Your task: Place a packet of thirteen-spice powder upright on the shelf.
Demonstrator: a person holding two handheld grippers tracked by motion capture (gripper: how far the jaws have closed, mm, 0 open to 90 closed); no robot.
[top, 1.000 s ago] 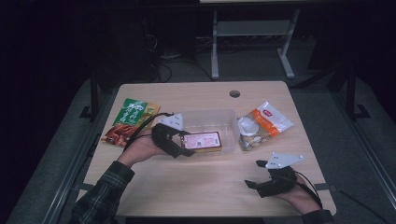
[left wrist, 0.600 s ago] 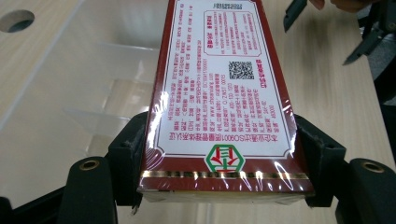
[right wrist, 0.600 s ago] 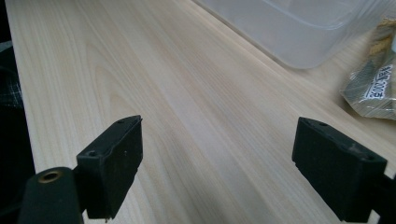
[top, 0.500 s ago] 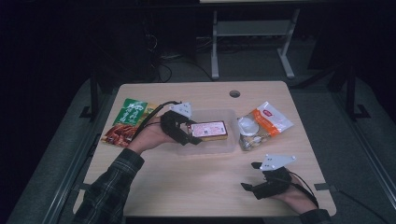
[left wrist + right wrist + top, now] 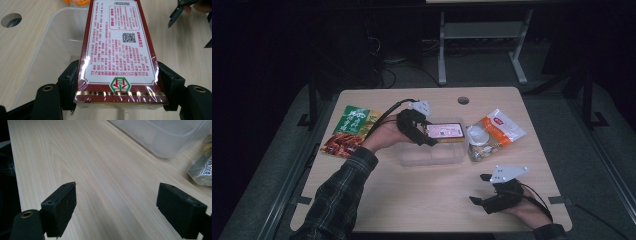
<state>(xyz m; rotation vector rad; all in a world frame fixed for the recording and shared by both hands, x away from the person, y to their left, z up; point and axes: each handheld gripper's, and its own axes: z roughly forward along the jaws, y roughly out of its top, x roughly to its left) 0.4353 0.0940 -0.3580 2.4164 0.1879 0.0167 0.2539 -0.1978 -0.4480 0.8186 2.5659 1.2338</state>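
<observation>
Dark floor and a white-legged metal frame lie beyond the pale wooden table [image 5: 412, 200], which has one round cable hole [image 5: 463, 100] near its far edge.

Left of the left gripper [image 5: 424, 134], one green and red snack packet [image 5: 346, 131] lies flat on the wood, near the table's left side. The left gripper itself is clamped on a dark red box [image 5: 117, 50], its two jaws pressed against the box's long sides. The box is wrapped in shiny clear film; its upper face carries a white panel with red print, a black QR code, a green and red emblem and a gold band near the gripped end. It is held level above the far part of one clear plastic container [image 5: 432, 152], which sits just below and in front of that gripper; whether the box touches the rim cannot be told.

Right of the held box, beside the container's right wall, lies one white round lid or cup [image 5: 478, 135] touching one orange and white packet [image 5: 502, 126].

Nearer the person, well apart from the container, the right gripper [image 5: 116, 207] hovers low over bare wood with its jaws spread wide and nothing between them. A plaid sleeve [image 5: 337, 200] covers the left forearm.
</observation>
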